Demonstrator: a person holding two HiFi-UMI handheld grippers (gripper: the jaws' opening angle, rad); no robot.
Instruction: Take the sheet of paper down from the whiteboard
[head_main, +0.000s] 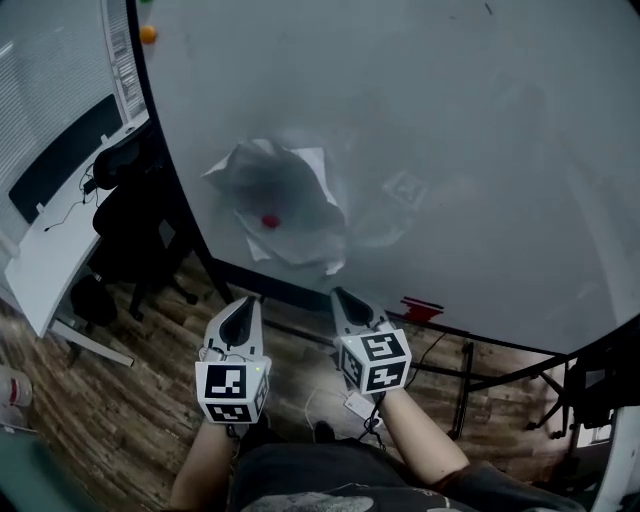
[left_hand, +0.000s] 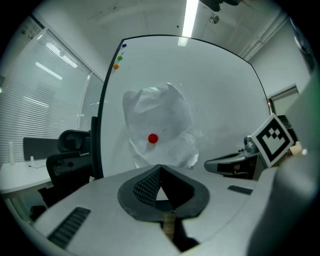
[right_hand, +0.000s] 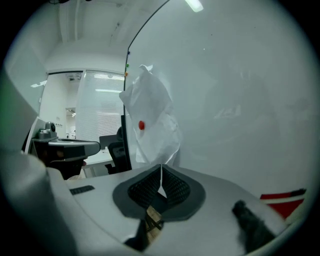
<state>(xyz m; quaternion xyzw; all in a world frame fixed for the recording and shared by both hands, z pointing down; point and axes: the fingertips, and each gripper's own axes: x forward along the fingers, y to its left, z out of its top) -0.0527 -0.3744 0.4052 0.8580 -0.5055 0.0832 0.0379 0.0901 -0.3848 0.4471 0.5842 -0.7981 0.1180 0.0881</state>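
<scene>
Paper (head_main: 283, 205) under magnet (head_main: 270, 221), left gripper (head_main: 244, 303), right gripper (head_main: 346, 297) pressed together, floor (head_main: 100, 420) head view only

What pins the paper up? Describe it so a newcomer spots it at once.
Start at the big whiteboard. Toward its left side hangs a crumpled white sheet of paper. The red magnet sits on that sheet; the orange magnet is up at the board's corner, off the paper.

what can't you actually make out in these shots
Head view: anything holding the sheet of paper besides the red magnet; its crumples hide it.
Right gripper view: red object at the whiteboard lower edge, cut off by the picture edge.
Left gripper view: coloured dots at the whiteboard corner, too small.
</scene>
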